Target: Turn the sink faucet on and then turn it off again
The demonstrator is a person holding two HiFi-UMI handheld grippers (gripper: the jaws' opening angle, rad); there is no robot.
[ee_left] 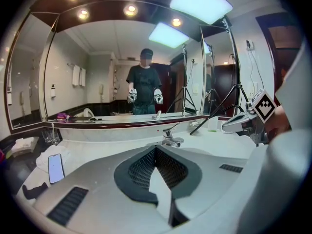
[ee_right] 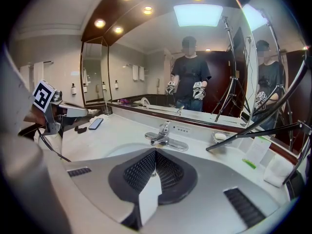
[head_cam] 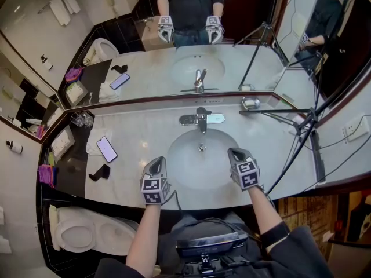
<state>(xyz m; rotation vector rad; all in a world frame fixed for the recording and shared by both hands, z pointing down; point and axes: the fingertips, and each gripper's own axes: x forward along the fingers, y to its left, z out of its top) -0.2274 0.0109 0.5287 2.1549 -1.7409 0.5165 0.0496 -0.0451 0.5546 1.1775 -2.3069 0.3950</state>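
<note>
The faucet (head_cam: 201, 119) stands just behind the sink (head_cam: 179, 181) with no water running, so it looks off and untouched. The left gripper (head_cam: 156, 162) and right gripper (head_cam: 234, 152) hover at the sink's near rim, both clenched on nothing.

faucet (head_cam: 201, 119): frame centre, behind sink basin (head_cam: 197, 169) | phone (head_cam: 106, 149): on counter (head_cam: 145, 129), left of basin | soap dish (head_cam: 250, 103): right of faucet | left gripper (head_cam: 155, 163), right gripper (head_cam: 236, 154): lower centre, over basin's near rim | toilet (head_cam: 87, 231): lower left, below counter
</note>
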